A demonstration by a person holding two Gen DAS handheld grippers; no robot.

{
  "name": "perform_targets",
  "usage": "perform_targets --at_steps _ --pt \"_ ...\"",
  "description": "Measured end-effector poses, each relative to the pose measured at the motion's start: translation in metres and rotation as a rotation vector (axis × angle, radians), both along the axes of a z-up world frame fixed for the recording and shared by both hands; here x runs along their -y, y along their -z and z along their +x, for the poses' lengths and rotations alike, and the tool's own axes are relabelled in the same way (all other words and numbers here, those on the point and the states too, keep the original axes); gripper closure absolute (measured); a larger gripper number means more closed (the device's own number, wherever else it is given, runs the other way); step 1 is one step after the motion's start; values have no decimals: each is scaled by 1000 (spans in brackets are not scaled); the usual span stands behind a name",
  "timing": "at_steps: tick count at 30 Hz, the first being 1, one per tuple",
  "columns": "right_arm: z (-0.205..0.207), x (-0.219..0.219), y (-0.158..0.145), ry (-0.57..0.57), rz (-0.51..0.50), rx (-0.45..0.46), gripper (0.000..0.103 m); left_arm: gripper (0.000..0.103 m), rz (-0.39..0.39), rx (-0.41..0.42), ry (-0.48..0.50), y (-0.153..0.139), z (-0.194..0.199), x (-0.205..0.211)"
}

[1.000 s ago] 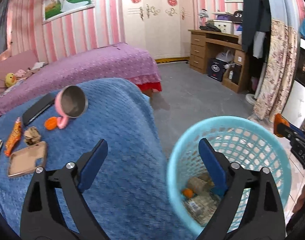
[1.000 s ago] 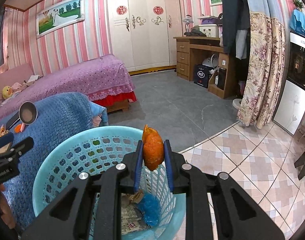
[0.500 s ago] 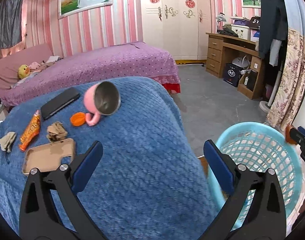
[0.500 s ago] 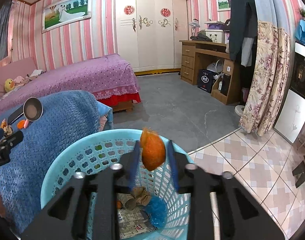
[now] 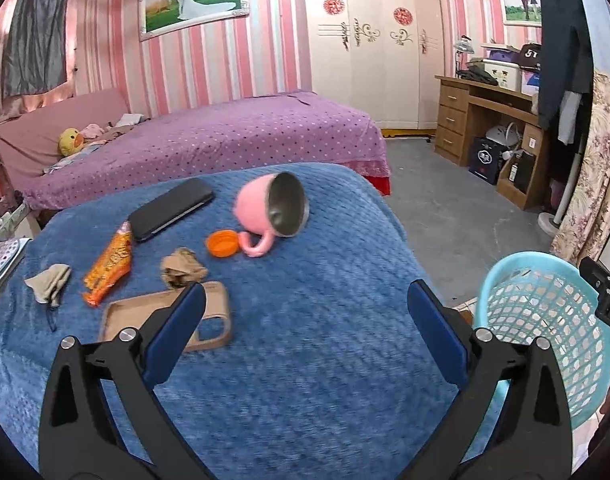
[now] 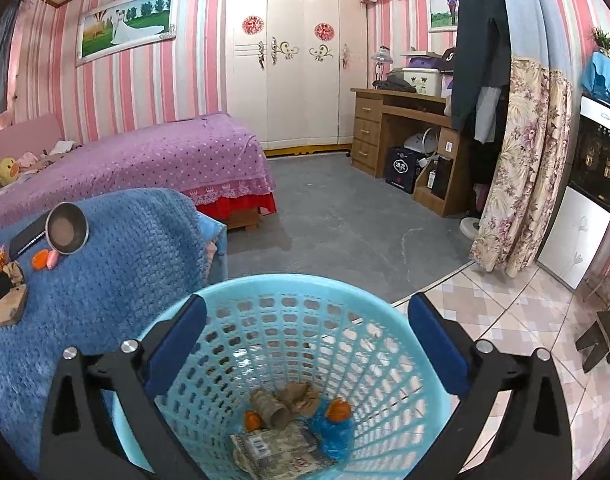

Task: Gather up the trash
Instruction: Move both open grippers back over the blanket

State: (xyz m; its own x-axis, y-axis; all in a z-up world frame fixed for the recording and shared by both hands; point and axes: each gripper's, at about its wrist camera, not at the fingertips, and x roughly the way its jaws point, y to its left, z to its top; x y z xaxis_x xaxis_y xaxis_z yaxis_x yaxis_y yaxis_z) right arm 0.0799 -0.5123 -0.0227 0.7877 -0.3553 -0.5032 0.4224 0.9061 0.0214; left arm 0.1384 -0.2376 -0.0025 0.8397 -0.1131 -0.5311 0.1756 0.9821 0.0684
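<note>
A light blue mesh basket stands on the floor beside the blue blanket; it also shows in the left wrist view. It holds paper scraps, a cardboard tube and an orange piece. My right gripper is open and empty over the basket. My left gripper is open and empty above the blue blanket. On the blanket lie an orange snack wrapper, a crumpled brown paper, an orange cap and a beige rag.
A tipped pink cup, a black phone and a tan phone case also lie on the blanket. A purple bed stands behind. A wooden desk, a floral curtain and a small stool stand to the right.
My right gripper opened and the orange piece dropped into the basket. My left gripper swung left from the basket to over the blanket.
</note>
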Motion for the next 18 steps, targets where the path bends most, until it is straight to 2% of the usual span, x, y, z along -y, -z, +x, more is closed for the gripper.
perform_targets --at_steps 9,18 --pt "21 -43 -1 -62 24 4 5 6 55 9 -74 5 4 -65" --pt "42 -96 0 -164 19 -11 5 6 35 -36 -215 21 30 -146"
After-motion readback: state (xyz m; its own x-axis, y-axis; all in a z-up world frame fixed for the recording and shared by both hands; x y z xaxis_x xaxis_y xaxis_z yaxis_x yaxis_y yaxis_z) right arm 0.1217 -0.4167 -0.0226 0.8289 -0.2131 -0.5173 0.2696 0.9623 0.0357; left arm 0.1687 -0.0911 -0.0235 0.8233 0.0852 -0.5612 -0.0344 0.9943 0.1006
